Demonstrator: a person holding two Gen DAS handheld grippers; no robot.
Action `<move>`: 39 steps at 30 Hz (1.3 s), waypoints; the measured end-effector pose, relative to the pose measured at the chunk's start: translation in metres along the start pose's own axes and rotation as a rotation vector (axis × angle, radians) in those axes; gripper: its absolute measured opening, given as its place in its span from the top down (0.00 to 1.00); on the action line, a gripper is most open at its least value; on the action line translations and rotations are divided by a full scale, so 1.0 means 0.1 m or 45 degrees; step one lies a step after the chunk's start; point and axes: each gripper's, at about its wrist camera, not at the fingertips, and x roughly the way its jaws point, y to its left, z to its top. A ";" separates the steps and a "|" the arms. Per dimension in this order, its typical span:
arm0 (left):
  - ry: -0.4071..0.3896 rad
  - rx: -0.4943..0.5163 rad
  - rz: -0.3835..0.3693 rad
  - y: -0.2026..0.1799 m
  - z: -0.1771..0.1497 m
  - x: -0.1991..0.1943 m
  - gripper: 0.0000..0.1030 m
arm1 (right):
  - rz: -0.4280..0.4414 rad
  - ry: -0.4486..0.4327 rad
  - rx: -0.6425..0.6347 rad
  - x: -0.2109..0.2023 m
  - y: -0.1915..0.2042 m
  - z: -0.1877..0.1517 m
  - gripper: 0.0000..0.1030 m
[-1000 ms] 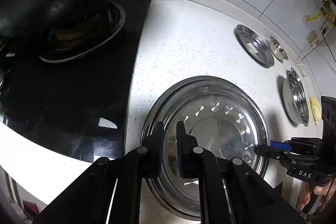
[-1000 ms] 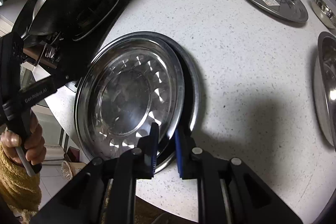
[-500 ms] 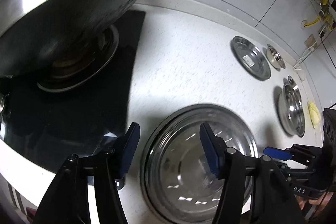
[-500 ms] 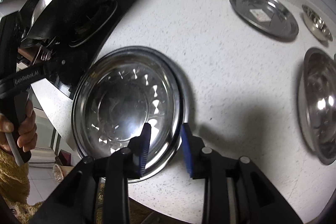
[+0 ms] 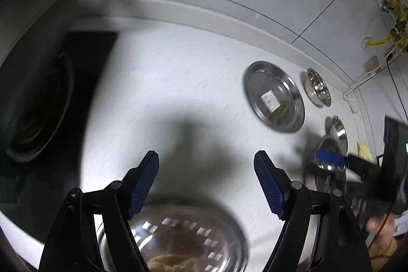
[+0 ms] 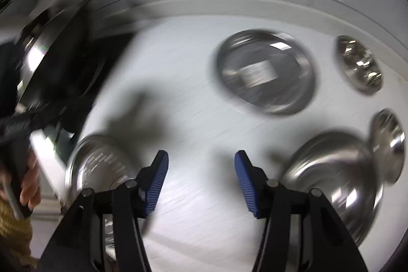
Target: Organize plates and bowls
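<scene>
The left gripper [image 5: 206,182] and right gripper [image 6: 201,180] have just been opening, nothing between their blue pads; the stacked round steel plates [image 5: 178,241] lie at six o'clock on the white speckled counter [image 5: 178,83]; a labelled steel plate [image 5: 274,96] sits far off at two o'clock.

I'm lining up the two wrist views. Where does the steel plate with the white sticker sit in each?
Left wrist: the stickered plate is right of centre, near the backsplash.
Right wrist: upper right of centre, blurred.
Shared landmark: the small bowl, just to its right in both.
</scene>
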 end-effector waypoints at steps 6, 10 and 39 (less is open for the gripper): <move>0.089 -0.039 0.011 -0.34 0.49 0.64 0.30 | -0.019 0.052 0.139 0.30 -0.88 0.62 0.48; 0.135 -0.022 0.037 -0.49 0.67 1.03 0.30 | -0.021 0.096 0.198 0.54 -1.16 0.79 0.48; 0.159 -0.044 -0.079 -0.69 0.84 1.30 0.95 | -0.030 0.015 0.189 0.59 -1.15 0.78 0.90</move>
